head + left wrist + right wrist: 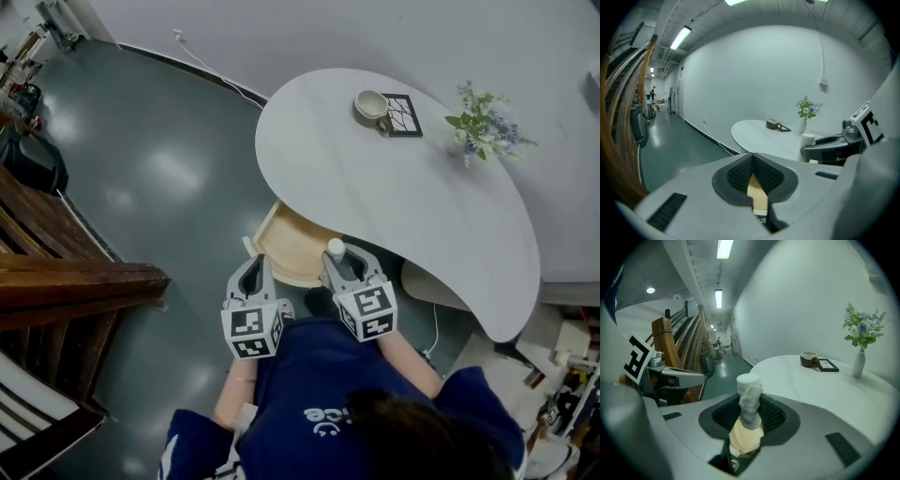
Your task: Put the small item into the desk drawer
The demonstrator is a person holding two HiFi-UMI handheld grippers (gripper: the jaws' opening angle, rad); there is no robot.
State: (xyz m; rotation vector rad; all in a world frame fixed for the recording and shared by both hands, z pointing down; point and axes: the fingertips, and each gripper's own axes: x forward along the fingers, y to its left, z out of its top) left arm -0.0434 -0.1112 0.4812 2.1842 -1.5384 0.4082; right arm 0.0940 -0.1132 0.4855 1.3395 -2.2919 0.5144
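Head view, right hand-held gripper [337, 262] angled down, clamping roll [335, 247]

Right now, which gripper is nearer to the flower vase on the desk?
Right. The right gripper, holding the small white item, is at the open drawer's right edge, on the vase's side; the left gripper is at the drawer's left corner, farther off.

Navy shirt [328, 375], white print; grey left gripper [254, 266], right gripper [337, 257]; black-white marker cubes [251, 330].
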